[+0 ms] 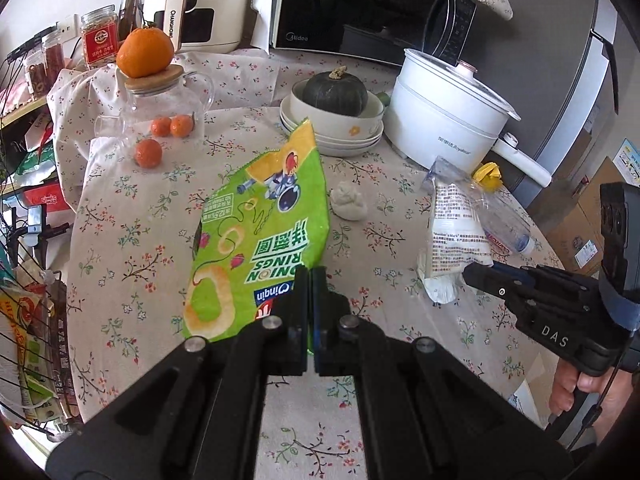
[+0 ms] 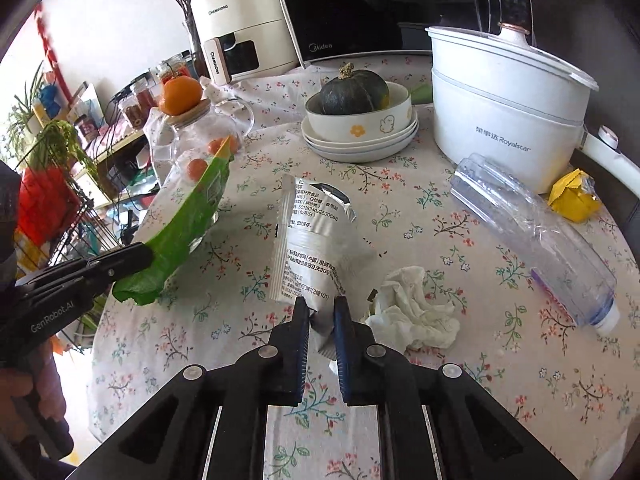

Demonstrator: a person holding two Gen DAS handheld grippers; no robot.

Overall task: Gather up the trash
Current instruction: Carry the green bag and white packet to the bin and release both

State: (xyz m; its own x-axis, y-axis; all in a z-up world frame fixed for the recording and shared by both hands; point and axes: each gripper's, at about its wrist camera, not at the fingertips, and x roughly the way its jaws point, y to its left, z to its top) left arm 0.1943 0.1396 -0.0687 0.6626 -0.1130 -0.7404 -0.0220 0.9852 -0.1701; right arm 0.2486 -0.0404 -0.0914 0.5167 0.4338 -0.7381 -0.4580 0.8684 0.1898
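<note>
Left gripper [image 1: 311, 270] clamps green bag [image 1: 260, 232] | right gripper [image 2: 322, 308] apparently pinches white packet [image 2: 312, 248]

From the stack of bowls [image 2: 360, 136] holding the squash [image 2: 354, 90] on my counter [image 2: 200, 344], the cooking pot [image 2: 504, 108] sits just to the right and the glass jar [image 2: 200, 136], an orange [image 2: 181, 95] on its lid, stands to the left. In front of the bowls lies the printed pouch [image 2: 312, 240] my right tool [image 2: 322, 312] pinches, crumpled tissue [image 2: 412, 312] beside it, the plastic bottle [image 2: 536, 236] further right. My left tool [image 1: 311, 276] holds the snack bag [image 1: 260, 232] up, left of the pouch.
</note>
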